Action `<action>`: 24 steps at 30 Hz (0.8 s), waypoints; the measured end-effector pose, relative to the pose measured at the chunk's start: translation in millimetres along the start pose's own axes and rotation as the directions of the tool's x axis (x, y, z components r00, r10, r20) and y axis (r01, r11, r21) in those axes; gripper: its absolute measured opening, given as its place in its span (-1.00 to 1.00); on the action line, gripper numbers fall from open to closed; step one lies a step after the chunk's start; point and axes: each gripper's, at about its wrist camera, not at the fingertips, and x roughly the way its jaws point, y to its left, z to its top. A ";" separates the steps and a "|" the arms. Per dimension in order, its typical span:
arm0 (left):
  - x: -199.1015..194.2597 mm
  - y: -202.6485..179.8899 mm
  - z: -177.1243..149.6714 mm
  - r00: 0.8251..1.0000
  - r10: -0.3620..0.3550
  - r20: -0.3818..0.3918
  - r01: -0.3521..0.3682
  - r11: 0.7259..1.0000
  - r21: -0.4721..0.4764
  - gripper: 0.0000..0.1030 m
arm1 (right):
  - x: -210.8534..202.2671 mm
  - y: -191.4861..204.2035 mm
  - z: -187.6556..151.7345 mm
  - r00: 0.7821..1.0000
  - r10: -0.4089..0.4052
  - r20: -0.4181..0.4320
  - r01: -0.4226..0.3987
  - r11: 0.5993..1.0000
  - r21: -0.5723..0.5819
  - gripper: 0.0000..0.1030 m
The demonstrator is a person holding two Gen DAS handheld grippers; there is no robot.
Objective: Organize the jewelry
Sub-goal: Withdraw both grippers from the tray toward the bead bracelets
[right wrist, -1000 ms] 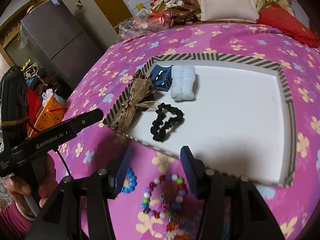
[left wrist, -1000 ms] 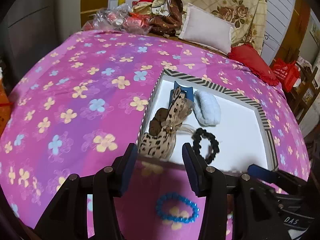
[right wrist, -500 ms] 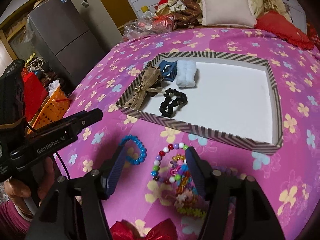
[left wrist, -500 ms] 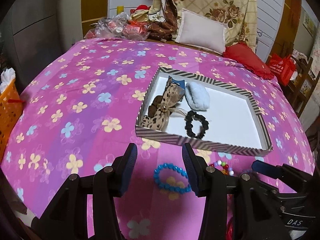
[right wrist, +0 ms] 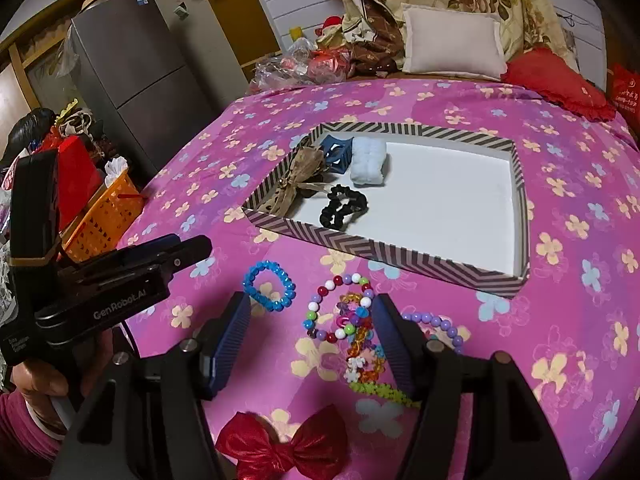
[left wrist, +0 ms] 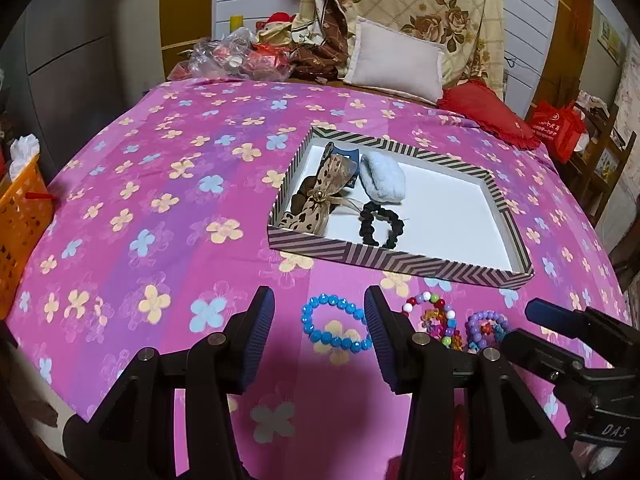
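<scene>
At the far left we are seeing a grey refrigerator (right wrist: 132, 64) standing by the wall, with an orange basket (right wrist: 106, 216) on the floor below the bed's edge. The bed (left wrist: 160, 208) is wearing a pink cover printed with flowers. Our left hand-held gripper (left wrist: 318, 332) is hovering above it with its jaws apart and nothing gripped; the blue bead bracelet (left wrist: 334, 328) is lying flat on the cover between the fingers, seen from above. Farther in, the striped tray (left wrist: 400, 258) is sitting on the cover, holding a leopard-print bow (left wrist: 316, 200), a pale blue fluffy piece (left wrist: 382, 182) and a black scrunchie (left wrist: 380, 226) at its left end. Our right hand-held gripper (right wrist: 312, 336) is hanging open and empty over a multicoloured bead bracelet (right wrist: 340, 308), with a purple bead bracelet (right wrist: 438, 326) just beside it and a red bow (right wrist: 284, 446) nearer us. At the head of the bed, a white pillow (right wrist: 452, 46) and a red cushion (right wrist: 556, 82) are resting.
</scene>
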 end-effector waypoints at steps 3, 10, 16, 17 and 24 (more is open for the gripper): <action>-1.6 0.4 -2.7 1.000 0.000 -0.003 0.000 1.000 -0.002 -0.16 | -3.8 0.9 -2.4 1.000 -0.003 0.002 0.003 1.000 -0.003 0.29; -6.8 0.1 -11.6 1.000 0.002 -0.009 -0.002 1.000 -0.003 -0.16 | -10.6 0.4 -6.9 1.000 -0.012 0.001 0.012 1.000 -0.007 0.29; -8.8 2.5 -16.2 1.000 -0.004 -0.015 0.004 1.000 -0.009 -0.16 | -16.6 -3.0 -11.9 1.000 -0.026 -0.001 0.026 1.000 -0.005 0.29; -9.2 5.1 -17.5 1.000 -0.012 -0.020 0.012 1.000 -0.017 -0.16 | -17.8 -4.3 -12.9 1.000 -0.029 -0.002 0.029 1.000 -0.005 0.29; -6.4 25.5 -29.3 0.997 -0.041 -0.061 0.038 0.998 -0.047 -0.16 | -21.3 -19.1 -22.3 0.998 -0.060 -0.014 0.061 0.998 0.015 0.29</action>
